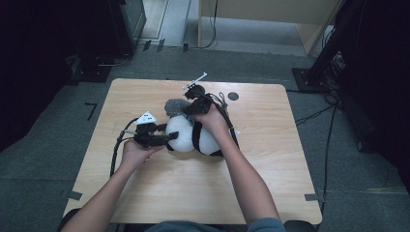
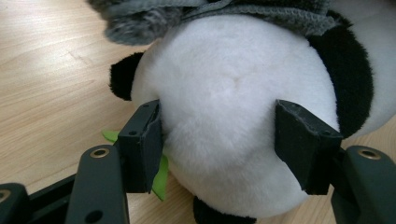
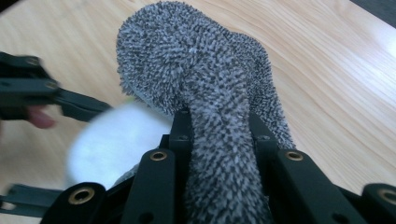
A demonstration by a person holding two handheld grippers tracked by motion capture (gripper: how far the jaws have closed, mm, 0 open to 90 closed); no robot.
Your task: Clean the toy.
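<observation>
Both forearms reach in from the near edge. The left gripper (image 1: 167,137) points right, jaws pressed on something soft; the right gripper (image 1: 189,110), farther off, is clamped tight.

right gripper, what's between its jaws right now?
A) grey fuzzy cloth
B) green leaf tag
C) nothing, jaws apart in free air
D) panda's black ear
A: in the right gripper view, the right gripper has its jaws closed on a bunched strip of the grey fuzzy cloth, which rises out between them above the white panda plush.
</observation>
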